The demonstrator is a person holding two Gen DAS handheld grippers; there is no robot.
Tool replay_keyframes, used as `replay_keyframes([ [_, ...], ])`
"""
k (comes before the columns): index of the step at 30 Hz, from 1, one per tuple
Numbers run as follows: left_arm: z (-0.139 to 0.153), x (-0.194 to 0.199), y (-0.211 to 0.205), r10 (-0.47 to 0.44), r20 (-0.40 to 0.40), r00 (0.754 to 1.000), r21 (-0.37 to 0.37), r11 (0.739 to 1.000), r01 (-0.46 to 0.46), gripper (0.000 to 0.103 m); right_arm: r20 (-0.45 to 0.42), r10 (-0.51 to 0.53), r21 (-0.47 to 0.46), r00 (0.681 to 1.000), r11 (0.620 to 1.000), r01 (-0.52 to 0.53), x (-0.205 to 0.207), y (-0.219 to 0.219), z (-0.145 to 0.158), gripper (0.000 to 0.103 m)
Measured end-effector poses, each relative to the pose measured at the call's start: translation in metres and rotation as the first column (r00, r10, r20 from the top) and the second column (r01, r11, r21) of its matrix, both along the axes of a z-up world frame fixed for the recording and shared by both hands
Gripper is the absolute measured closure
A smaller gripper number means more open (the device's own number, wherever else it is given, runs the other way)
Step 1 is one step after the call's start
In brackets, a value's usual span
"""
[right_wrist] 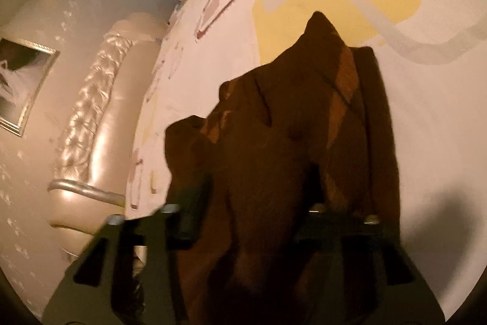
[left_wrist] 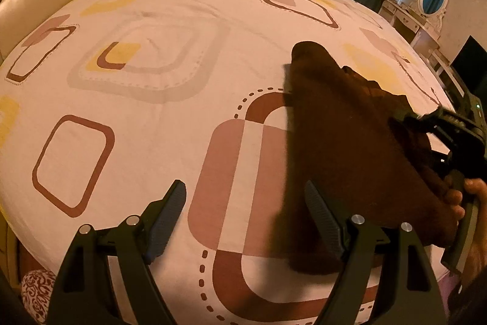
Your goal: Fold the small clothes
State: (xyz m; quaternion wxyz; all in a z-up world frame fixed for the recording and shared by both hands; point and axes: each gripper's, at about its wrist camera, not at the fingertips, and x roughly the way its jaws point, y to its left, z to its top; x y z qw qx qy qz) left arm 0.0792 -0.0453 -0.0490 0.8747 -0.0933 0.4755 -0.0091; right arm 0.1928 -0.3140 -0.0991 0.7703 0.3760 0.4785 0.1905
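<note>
A dark brown, soft fabric garment [left_wrist: 350, 148] lies bunched on the right side of a bed sheet [left_wrist: 158, 118], white with brown, pink and yellow rounded squares. In the left wrist view the left gripper [left_wrist: 245, 212] hangs above the near part of the sheet with its jaws spread wide and nothing between them; its left finger is over bare sheet and its right finger [left_wrist: 322, 215] overlaps the garment's near left edge, though whether it touches the cloth cannot be told. At the right edge of that view the right gripper [left_wrist: 426, 124] reaches in over the garment, with a hand [left_wrist: 468, 203] on its handle partly cut off by the frame.

In the right wrist view the garment [right_wrist: 289, 142] fills the space between the right gripper's [right_wrist: 255, 215] fingers and spills over them toward the camera, running away to a peak against a yellow patch. The cloth hides the inner pads, and the fingers are blurred, but the jaws look narrowed onto the bunched fabric. An orange-brown diamond pattern shows in the folds.
</note>
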Motion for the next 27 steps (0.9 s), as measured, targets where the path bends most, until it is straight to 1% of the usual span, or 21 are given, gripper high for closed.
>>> replay_keyframes([
  [1,-0.001,0.000,0.001,0.003,-0.003,1.000,0.000,1.000,-0.003,0.024,-0.003,0.010,-0.015,1.000,1.000,-0.010,0.003,0.000,0.000,0.091],
  [3,-0.002,0.002,0.002,0.007,-0.007,1.000,-0.002,1.000,-0.007,0.024,0.008,0.020,-0.036,1.000,0.999,-0.020,0.005,0.000,0.003,0.094],
  [8,-0.002,0.003,0.000,-0.004,-0.010,1.000,-0.012,1.000,0.004,0.024,0.125,0.003,-0.081,0.992,0.997,0.008,0.000,-0.008,0.031,0.096],
  [10,-0.002,0.003,-0.002,-0.012,-0.008,1.000,-0.021,1.000,0.012,0.024,0.148,-0.029,-0.094,0.989,0.995,0.043,-0.002,-0.017,0.034,0.096],
  [13,-0.003,0.005,-0.005,-0.029,-0.008,1.000,-0.031,0.999,0.029,0.024,0.121,-0.073,-0.092,0.990,0.992,0.085,-0.002,-0.036,0.021,0.096],
  [16,-0.008,0.006,-0.011,-0.049,-0.019,0.999,-0.030,0.998,0.048,0.024,0.069,-0.098,-0.102,0.993,0.989,0.105,0.002,-0.050,-0.002,0.096],
  [18,-0.012,0.006,-0.015,-0.060,-0.031,0.998,-0.029,0.998,0.059,0.024,0.058,-0.109,-0.060,0.992,0.992,0.113,0.003,-0.054,-0.011,0.096],
  [20,-0.015,0.005,-0.016,-0.066,-0.042,0.997,-0.045,0.997,0.064,0.024,0.058,-0.114,-0.040,0.992,0.992,0.116,0.004,-0.054,-0.012,0.095],
  [21,-0.015,0.005,-0.016,-0.065,-0.045,0.997,-0.050,0.997,0.062,0.024,0.053,-0.113,-0.024,0.992,0.993,0.115,0.004,-0.055,-0.012,0.093],
  [23,-0.015,0.003,-0.014,-0.066,-0.046,0.997,-0.063,0.996,0.063,0.024,0.038,-0.119,0.021,0.992,0.993,0.118,-0.001,-0.058,-0.010,0.085],
  [24,-0.015,0.002,-0.013,-0.070,-0.044,0.997,-0.071,0.995,0.067,0.024,0.037,-0.122,0.063,0.992,0.991,0.119,-0.006,-0.063,-0.007,0.075],
  [25,-0.015,0.000,-0.011,-0.077,-0.040,0.996,-0.081,0.994,0.073,0.024,0.038,-0.123,0.078,0.992,0.990,0.120,-0.012,-0.065,-0.003,0.066],
  [27,-0.014,-0.003,-0.010,-0.085,-0.034,0.996,-0.097,0.992,0.081,0.024,0.043,-0.116,0.083,0.992,0.990,0.112,-0.030,-0.068,0.005,0.057],
])
